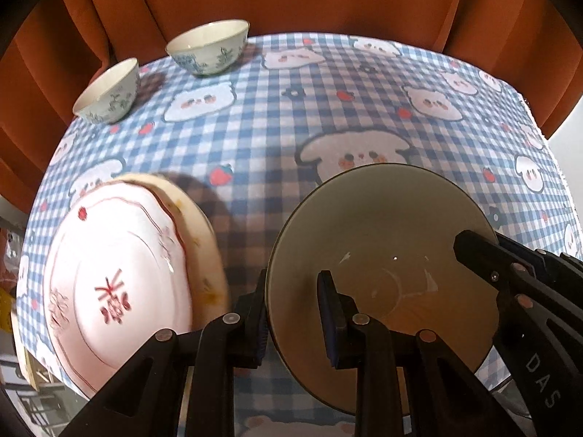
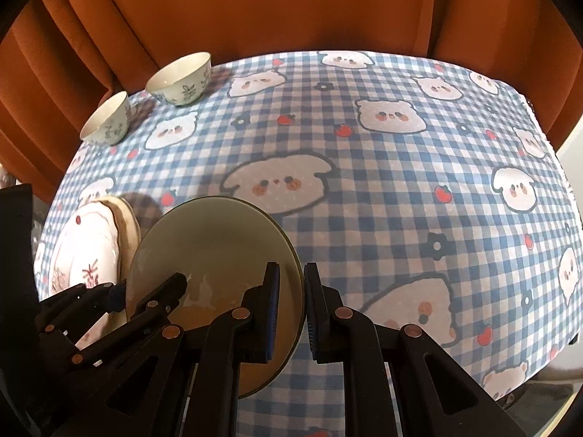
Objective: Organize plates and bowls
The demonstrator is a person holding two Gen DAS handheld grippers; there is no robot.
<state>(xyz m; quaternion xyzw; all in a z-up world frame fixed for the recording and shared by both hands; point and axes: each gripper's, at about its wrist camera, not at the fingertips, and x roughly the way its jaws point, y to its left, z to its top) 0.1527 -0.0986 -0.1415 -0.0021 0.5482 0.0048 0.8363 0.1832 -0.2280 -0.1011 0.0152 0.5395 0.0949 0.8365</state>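
Note:
Both grippers hold one olive-green plate (image 1: 382,240) above the checked cloth. My left gripper (image 1: 293,322) is shut on its left rim, with one blue pad above and one below. My right gripper (image 2: 291,309) is shut on the opposite rim of the same plate (image 2: 218,240). To the left lies a pink-and-white plate with red marks (image 1: 120,273), stacked on a cream plate (image 1: 207,244). Two white bowls with green leaf prints stand at the far left: the larger bowl (image 1: 207,47) and the smaller bowl (image 1: 109,91).
The table wears a blue-and-white checked cloth (image 2: 400,189) with cartoon bears and strawberries. An orange curtain (image 2: 255,11) hangs close behind the far edge. The cloth's right half holds no dishes.

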